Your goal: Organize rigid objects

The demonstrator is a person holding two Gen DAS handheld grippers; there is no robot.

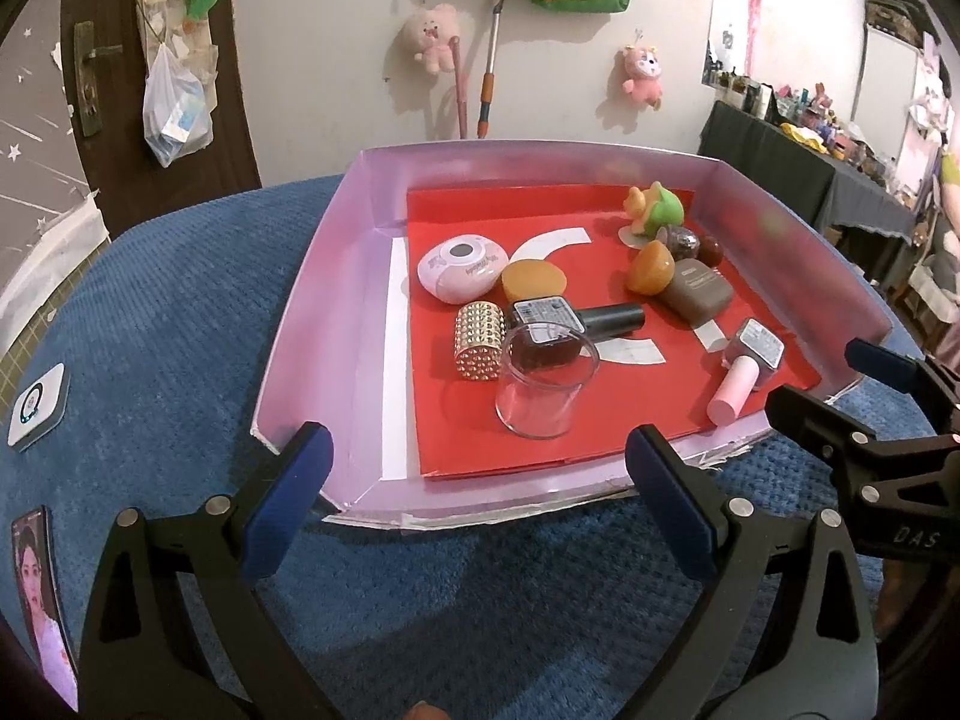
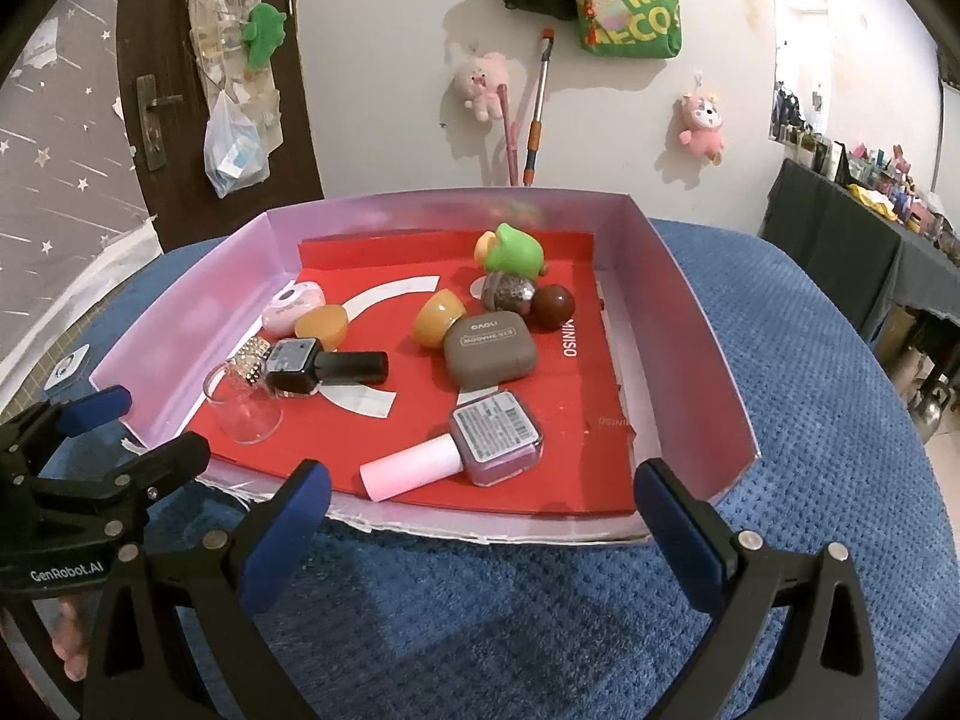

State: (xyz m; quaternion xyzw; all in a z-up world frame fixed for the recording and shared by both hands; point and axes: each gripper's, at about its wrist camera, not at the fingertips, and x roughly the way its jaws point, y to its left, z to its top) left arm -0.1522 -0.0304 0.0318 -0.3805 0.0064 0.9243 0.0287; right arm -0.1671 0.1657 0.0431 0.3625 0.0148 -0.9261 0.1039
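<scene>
A pink-walled box (image 1: 312, 312) (image 2: 678, 324) with a red floor holds several small items: a clear cup (image 1: 543, 387) (image 2: 243, 405), a studded gold cylinder (image 1: 478, 341), a black nail polish bottle (image 1: 576, 317) (image 2: 324, 367), a pink-capped polish bottle (image 1: 747, 366) (image 2: 474, 444), a brown eyeshadow case (image 1: 699, 291) (image 2: 489, 348), a pink round case (image 1: 459, 267), amber stones and a green toy (image 1: 654, 210) (image 2: 510, 249). My left gripper (image 1: 477, 498) is open and empty just before the box's near edge. My right gripper (image 2: 483, 519) is open and empty at the box's near right.
The box sits on a blue textured cloth (image 1: 180, 330) (image 2: 810, 420). A white device (image 1: 37, 408) and a phone (image 1: 45, 600) lie on the cloth at the left. A wall with hung plush toys stands behind; a cluttered dark table (image 1: 810, 168) is at the right.
</scene>
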